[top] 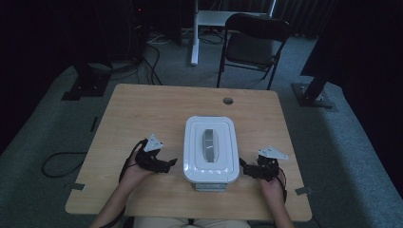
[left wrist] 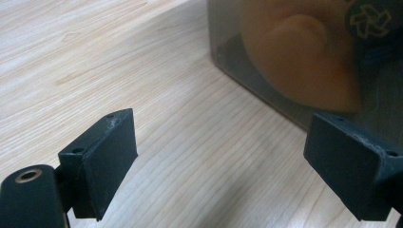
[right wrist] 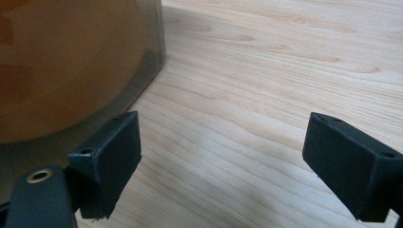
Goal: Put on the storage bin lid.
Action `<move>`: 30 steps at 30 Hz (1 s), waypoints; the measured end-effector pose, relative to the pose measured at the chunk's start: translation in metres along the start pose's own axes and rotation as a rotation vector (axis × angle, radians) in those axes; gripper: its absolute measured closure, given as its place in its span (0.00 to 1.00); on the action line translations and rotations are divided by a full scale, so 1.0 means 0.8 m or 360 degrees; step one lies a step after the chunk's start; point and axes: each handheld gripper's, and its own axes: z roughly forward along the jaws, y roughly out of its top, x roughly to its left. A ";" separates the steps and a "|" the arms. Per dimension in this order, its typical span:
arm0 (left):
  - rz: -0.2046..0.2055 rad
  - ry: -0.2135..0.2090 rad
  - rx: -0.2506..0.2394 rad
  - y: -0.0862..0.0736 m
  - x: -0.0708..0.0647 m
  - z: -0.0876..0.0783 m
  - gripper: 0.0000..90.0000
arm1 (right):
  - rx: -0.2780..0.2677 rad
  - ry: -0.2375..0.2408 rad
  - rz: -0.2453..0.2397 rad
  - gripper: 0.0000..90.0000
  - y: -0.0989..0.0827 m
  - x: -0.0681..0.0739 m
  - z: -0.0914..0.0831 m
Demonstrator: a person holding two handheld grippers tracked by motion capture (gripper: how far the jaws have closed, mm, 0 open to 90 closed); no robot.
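A box with a white lid and a grey handle (top: 210, 148) stands at the middle of the wooden table (top: 157, 109), toward the near edge. My left gripper (top: 172, 164) lies just left of it, jaws pointing at its side, open with only bare wood between them (left wrist: 228, 171). The box's clear smoky wall (left wrist: 285, 57) shows something orange and rounded inside. My right gripper (top: 243, 166) sits close to the box's right side, also open and holding nothing (right wrist: 223, 166). Its left jaw is near the box's corner (right wrist: 71, 61).
A round cable hole (top: 228, 100) is in the table's far side. Beyond the table stand a dark folding chair (top: 254, 42) and a white stand leg (top: 195, 33). Cables trail on the grey carpet at the left (top: 57, 164).
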 end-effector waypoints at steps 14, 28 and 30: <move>-0.0064 0.0071 0.0020 -0.028 0.016 -0.024 0.13 | -0.0020 -0.0113 0.0038 0.14 -0.013 -0.025 -0.019; -0.0163 0.0175 0.0039 -0.071 0.034 -0.056 0.13 | -0.0013 -0.0196 0.0150 0.14 -0.039 -0.045 -0.046; -0.0188 0.0196 0.0039 -0.079 0.036 -0.063 0.13 | 0.0002 -0.0208 0.0145 0.14 -0.043 -0.046 -0.050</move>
